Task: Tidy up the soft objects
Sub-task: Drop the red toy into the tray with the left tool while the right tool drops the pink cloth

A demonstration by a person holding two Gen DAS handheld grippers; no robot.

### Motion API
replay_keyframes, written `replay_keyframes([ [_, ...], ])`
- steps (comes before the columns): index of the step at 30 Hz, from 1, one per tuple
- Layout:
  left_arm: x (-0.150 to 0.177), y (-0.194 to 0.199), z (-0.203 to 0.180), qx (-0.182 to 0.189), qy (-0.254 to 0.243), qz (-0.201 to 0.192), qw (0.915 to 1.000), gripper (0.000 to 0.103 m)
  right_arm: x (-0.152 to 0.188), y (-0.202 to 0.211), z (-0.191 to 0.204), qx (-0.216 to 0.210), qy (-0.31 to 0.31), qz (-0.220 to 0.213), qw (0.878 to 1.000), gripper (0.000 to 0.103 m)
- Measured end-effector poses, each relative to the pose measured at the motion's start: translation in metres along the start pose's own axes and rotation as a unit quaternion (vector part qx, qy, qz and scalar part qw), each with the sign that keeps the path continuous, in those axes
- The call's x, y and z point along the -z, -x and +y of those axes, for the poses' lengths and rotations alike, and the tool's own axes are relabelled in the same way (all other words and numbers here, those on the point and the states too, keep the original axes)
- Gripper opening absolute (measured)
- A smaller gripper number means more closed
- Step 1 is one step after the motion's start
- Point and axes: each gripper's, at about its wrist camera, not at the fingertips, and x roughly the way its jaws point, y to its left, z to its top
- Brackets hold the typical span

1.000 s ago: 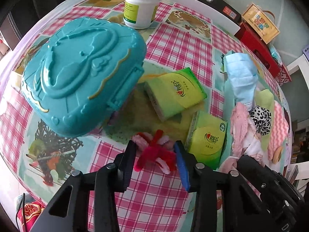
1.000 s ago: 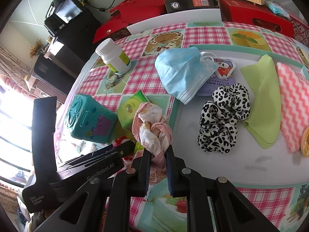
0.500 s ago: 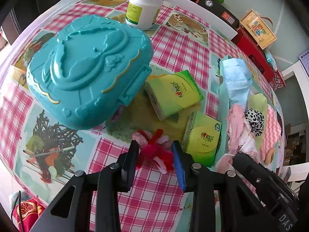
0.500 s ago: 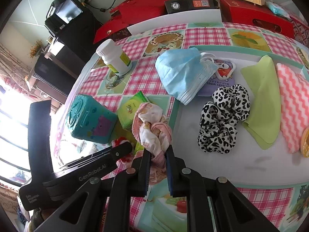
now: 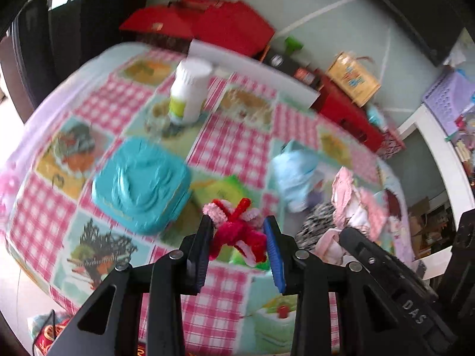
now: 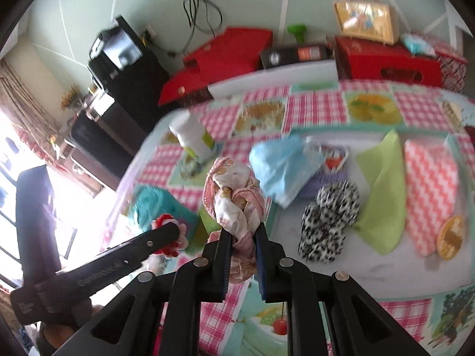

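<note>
My left gripper (image 5: 237, 233) is shut on a red and pink pipe-cleaner toy (image 5: 237, 231), which hangs above the checked tablecloth (image 5: 231, 145). In the right wrist view that toy (image 6: 167, 231) shows at the tip of the left gripper. My right gripper (image 6: 242, 237) is shut on a pink and white cloth scrunchie (image 6: 234, 198), raised off the table. On a white tray (image 6: 371, 264) lie a leopard-print scrunchie (image 6: 329, 222), a blue face mask (image 6: 282, 166), a green cloth (image 6: 383, 190) and a pink zigzag cloth (image 6: 430, 190).
A teal plastic case (image 5: 139, 184) and a white pill bottle (image 5: 190, 92) stand on the table to the left. A green tissue pack (image 5: 222, 190) lies by the case. Red boxes (image 6: 386, 59) and a yellow bag (image 6: 365, 20) line the far edge. An orange disc (image 6: 451, 237) rests on the tray.
Both grippers have risen from the table, each carrying its object: the pipe-cleaner toy on the left, the pink scrunchie on the right. The views now tilt up toward the wall.
</note>
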Motion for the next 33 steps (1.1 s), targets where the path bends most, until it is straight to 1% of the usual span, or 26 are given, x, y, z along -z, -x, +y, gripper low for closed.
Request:
replay_keyframes([
  [4, -0.011, 0.019, -0.02, 0.018, -0.024, -0.028, 0.9992, 0.036, -0.008, 0.027, -0.003, 0.018, -0.004, -0.046, 0.999, 0.016],
  [6, -0.016, 0.022, -0.029, 0.024, -0.032, -0.034, 0.9986, 0.036, -0.011, 0.041, -0.009, 0.034, -0.011, -0.067, 0.997, 0.016],
  [10, -0.024, 0.015, -0.046, 0.034, -0.046, -0.034, 0.9978, 0.036, -0.015, 0.064, -0.028, 0.075, -0.03, -0.098, 0.992, 0.016],
  [15, -0.024, -0.001, -0.07, 0.043, -0.07, -0.022, 0.9963, 0.036, -0.016, 0.084, -0.06, 0.119, -0.063, -0.117, 0.984, 0.016],
  [17, -0.022, -0.007, -0.082, 0.046, -0.085, -0.017, 0.9952, 0.036, -0.015, 0.087, -0.071, 0.134, -0.075, -0.117, 0.981, 0.016],
  [21, -0.015, -0.026, -0.103, 0.049, -0.111, 0.004, 0.9925, 0.036, -0.013, 0.087, -0.093, 0.149, -0.104, -0.103, 0.978, 0.016],
  [24, -0.009, -0.043, -0.113, 0.048, -0.126, 0.022, 0.9906, 0.036, -0.01, 0.084, -0.103, 0.159, -0.113, -0.092, 0.976, 0.018],
  [27, -0.001, -0.057, -0.115, 0.046, -0.133, 0.041, 0.9892, 0.036, -0.009, 0.078, -0.107, 0.168, -0.113, -0.08, 0.976, 0.018],
  [29, 0.005, -0.068, -0.113, 0.043, -0.135, 0.058, 0.9883, 0.036, -0.008, 0.071, -0.108, 0.178, -0.109, -0.066, 0.976, 0.018],
  [33, 0.014, -0.084, -0.111, 0.038, -0.14, 0.078, 0.9863, 0.036, -0.005, 0.05, -0.113, 0.192, -0.109, -0.029, 0.975, 0.018],
])
